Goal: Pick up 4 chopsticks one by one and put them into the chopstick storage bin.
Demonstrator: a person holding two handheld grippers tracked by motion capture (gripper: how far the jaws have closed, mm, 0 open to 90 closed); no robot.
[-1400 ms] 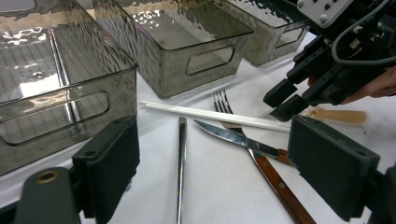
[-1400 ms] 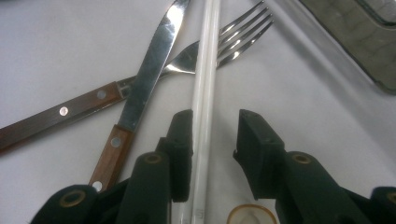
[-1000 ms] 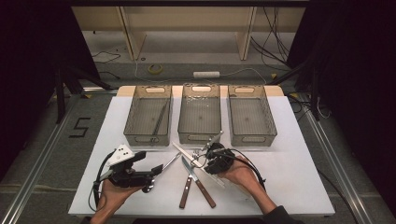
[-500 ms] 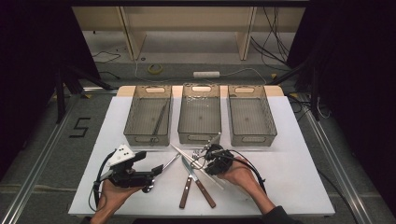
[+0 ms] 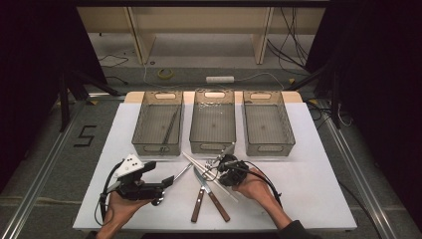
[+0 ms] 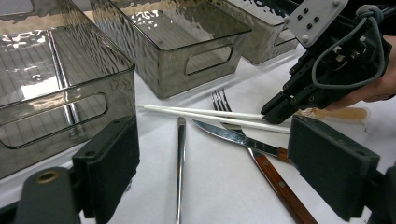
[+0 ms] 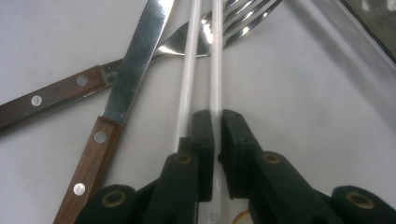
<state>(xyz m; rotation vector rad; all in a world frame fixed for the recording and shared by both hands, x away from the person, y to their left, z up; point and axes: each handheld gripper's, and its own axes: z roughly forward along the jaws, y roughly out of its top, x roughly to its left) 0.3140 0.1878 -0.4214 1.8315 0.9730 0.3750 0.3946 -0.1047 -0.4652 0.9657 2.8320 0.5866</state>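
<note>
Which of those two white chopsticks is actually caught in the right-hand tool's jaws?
The right-hand chopstick in the right gripper view: the right gripper has just closed its jaws on it. The other chopstick lies alongside, outside the left jaw.

Left gripper (image 5: 169, 180): black body, grey three-cornered plate on top at 11 o'clock, dotted with dark screw holes; black cable loops off at 8 o'clock. Square black pads (image 6: 112, 161), brass-ringed pivot holes behind.

Right gripper (image 7: 215, 126): black jaws, ribbed narrow pads, brass-ringed pivots. From left gripper view: grey plate with six dark holes, grey cable coiled over body.

Dark sleeve at right wrist, 5 o'clock.
</note>
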